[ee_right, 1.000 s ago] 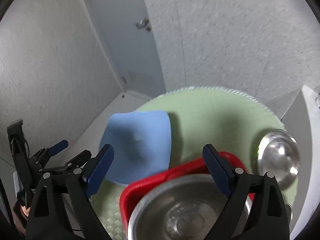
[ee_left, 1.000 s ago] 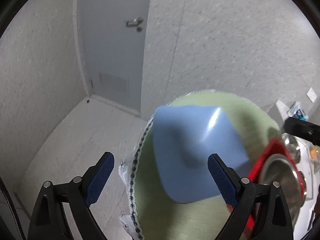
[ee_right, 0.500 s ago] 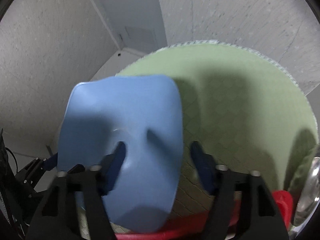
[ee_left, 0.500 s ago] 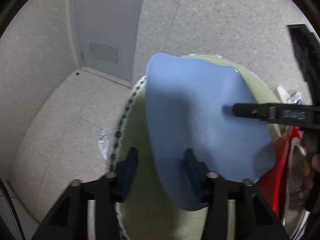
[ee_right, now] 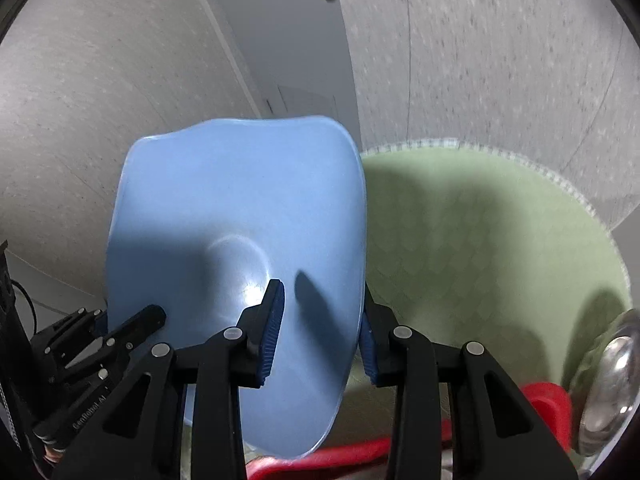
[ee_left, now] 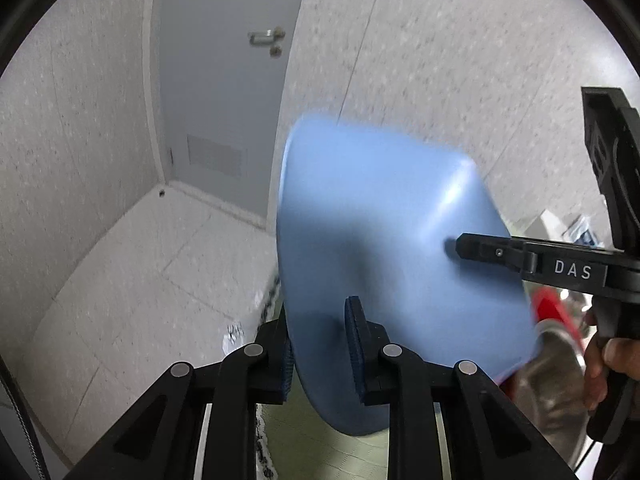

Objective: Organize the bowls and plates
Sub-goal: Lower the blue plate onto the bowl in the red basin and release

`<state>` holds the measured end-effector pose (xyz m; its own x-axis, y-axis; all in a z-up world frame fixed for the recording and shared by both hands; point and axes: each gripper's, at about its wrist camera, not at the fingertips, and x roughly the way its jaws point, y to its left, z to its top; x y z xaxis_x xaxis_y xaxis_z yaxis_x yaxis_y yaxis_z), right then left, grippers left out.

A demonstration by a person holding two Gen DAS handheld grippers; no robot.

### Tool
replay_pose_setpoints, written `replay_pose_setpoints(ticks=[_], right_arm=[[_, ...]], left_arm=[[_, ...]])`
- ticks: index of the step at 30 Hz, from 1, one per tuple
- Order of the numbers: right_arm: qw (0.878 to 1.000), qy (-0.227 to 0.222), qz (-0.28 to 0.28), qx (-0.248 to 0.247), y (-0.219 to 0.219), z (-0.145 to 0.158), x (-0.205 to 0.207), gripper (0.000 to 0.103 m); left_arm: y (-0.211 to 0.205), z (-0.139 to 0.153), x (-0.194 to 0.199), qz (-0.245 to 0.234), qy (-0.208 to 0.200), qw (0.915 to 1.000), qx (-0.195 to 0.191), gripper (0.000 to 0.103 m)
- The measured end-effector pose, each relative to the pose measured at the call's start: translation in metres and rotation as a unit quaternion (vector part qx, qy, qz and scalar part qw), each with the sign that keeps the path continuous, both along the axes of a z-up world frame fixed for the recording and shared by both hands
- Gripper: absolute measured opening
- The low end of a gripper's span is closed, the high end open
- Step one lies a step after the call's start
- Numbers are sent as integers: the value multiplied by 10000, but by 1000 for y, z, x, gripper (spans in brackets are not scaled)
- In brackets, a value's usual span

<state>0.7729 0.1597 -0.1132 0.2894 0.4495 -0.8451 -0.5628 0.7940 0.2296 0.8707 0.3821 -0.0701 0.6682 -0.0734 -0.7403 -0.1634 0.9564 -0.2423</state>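
A light blue square plate (ee_left: 384, 248) is held up off the round green-mat table, tilted. My left gripper (ee_left: 320, 356) is shut on its near left rim. My right gripper (ee_right: 320, 344) is shut on its right rim, and the plate (ee_right: 240, 240) fills the left of that view. The right gripper's finger (ee_left: 500, 254) reaches in from the right in the left wrist view. The left gripper (ee_right: 104, 344) shows at the lower left of the right wrist view. A red plate (ee_right: 548, 404) with a steel bowl (ee_left: 556, 376) on it lies below.
The round green table mat (ee_right: 480, 240) has a second steel bowl (ee_right: 612, 384) at its right edge. Speckled walls and a grey door (ee_left: 224, 100) stand behind. Tiled floor (ee_left: 132, 264) lies to the left of the table.
Both grippers closed on the blue plate's opposite rims and lifted it off the table. It now hangs higher and more tilted between them.
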Motion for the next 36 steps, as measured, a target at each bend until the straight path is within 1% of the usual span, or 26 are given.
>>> replay_pose_setpoints(ticks=[1, 3, 5, 6, 7, 11, 15, 18, 20, 21, 22, 23, 24, 26, 29, 30, 36], right_arm=[[9999, -80, -9, 67, -5, 11, -5, 35], [9996, -250, -80, 74, -9, 25, -16, 35], [9989, -426, -145, 145, -25, 41, -29, 35], [9986, -473, -192, 151, -31, 47, -34, 35], [9979, -557, -279, 156, -43, 54, -42, 35], [9955, -674, -625, 219, -89, 63, -62, 35], [9926, -623, -1022, 181, -132, 57, -83, 35], [9901, -502, -1306, 126, -159, 43, -97, 35], [9885, -370, -1465, 102, -174, 32, -106, 35], [9878, -314, -1520, 93, -181, 28, -113, 35], [9870, -250, -1584, 90, -185, 22, -116, 35], [9862, -185, -1644, 77, -188, 17, -117, 35], [9856, -143, -1682, 54, -191, 13, -120, 35], [9845, -41, -1756, 22, -196, 4, -127, 35], [9834, 59, -1813, -2, -202, -6, -130, 35], [9834, 88, -1814, -8, -203, -9, -132, 37], [9826, 91, -1841, -225, -200, -19, -141, 37]], left_arm=[[0, 7, -6, -30, -82, 10000, -35, 21], [-5, 19, -16, -107, -198, 9997, -101, 18], [-17, 32, -31, -237, -416, 9988, 98, 18], [-26, 35, -36, -314, -482, 9982, 141, 18], [-35, 38, -39, -450, -515, 9976, 100, 18], [-62, 43, -59, -903, -598, 9941, 91, 18], [-89, 31, -73, -1408, -461, 9889, 119, 18], [-104, 24, -77, -1670, -341, 9853, 143, 18], [-113, 20, -76, -1840, -240, 9825, 144, 18], [-118, 18, -67, -1891, -202, 9816, 157, 18], [-129, 13, -55, -1952, -132, 9805, 186, 18], [-131, 10, -51, -1985, -87, 9799, 195, 18], [-133, 11, -38, -2012, -54, 9793, 198, 18], [-143, 11, -29, -2068, 7, 9781, 255, 18], [-151, 12, -25, -2123, 77, 9767, 304, 18], [-159, 10, -21, -2135, 95, 9764, 323, 18], [-177, -1, -20, -2168, 221, 9750, 424, 18]])
